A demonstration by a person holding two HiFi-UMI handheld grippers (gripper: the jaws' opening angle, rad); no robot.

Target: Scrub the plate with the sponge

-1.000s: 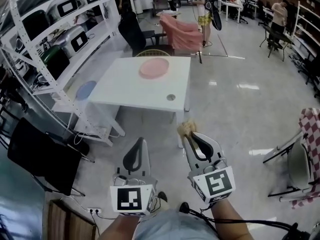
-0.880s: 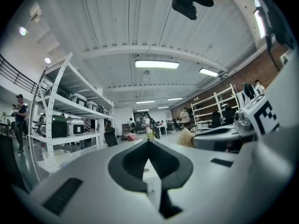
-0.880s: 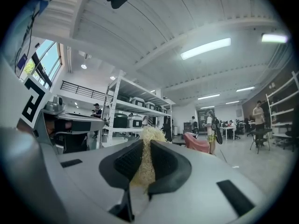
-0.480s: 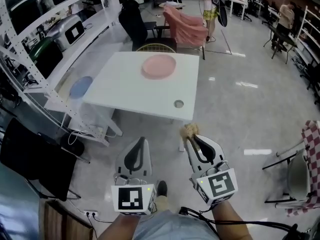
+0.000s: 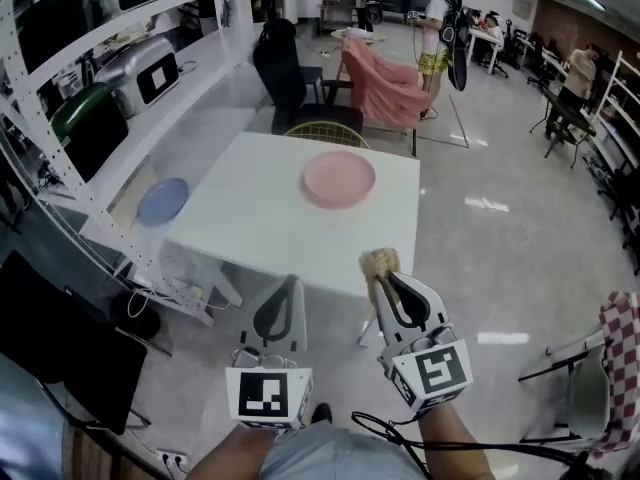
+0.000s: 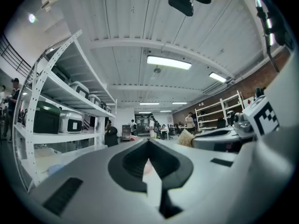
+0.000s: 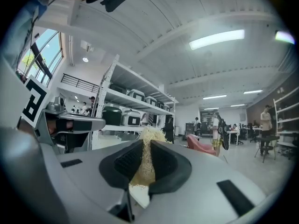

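This is a big open-plan lab or workshop hall rather than a home. At ten o'clock in the head view stands tall white perforated-steel shelving (image 5: 120, 118) stocked with rows of boxy countertop appliances (image 5: 150, 63). The floor (image 5: 500, 258) is polished grey and reflects the lights. A plain white table (image 5: 260, 228) stands alone at twelve o'clock, with a black office chair (image 5: 285, 78) and a chair draped in pink cloth (image 5: 385, 83) behind it. At one o'clock are desks (image 5: 490, 28) where people work, and a standing person (image 5: 438, 28) wears gear. More racks (image 5: 625, 98) line the wall at two o'clock. The left gripper view shows a ribbed ceiling (image 6: 140, 27) with strip lights (image 6: 169, 62) and a brick wall (image 6: 243, 85).
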